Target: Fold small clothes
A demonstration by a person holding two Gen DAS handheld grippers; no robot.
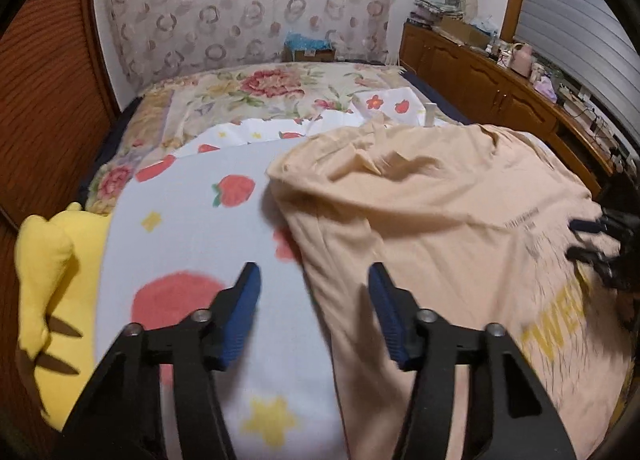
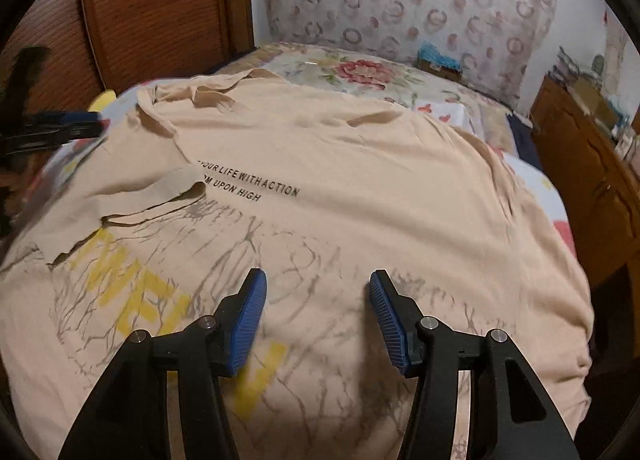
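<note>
A home bedroom: bed [image 1: 248,100] with floral quilt, wooden dresser [image 1: 480,88], yellow plush toy [image 1: 48,260].

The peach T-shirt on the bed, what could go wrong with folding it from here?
1. The peach T-shirt lies rumpled, one sleeve flopped over its print; folding now may trap creases.
2. Both hand-held grippers, left and right, are open and empty, so a careless pinch might also catch the strawberry sheet.

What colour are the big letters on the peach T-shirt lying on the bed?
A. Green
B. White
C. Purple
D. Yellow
D. The big block letters printed on the peach T-shirt are yellow, as the right wrist view shows; only the small lines of text above them are black.
</note>
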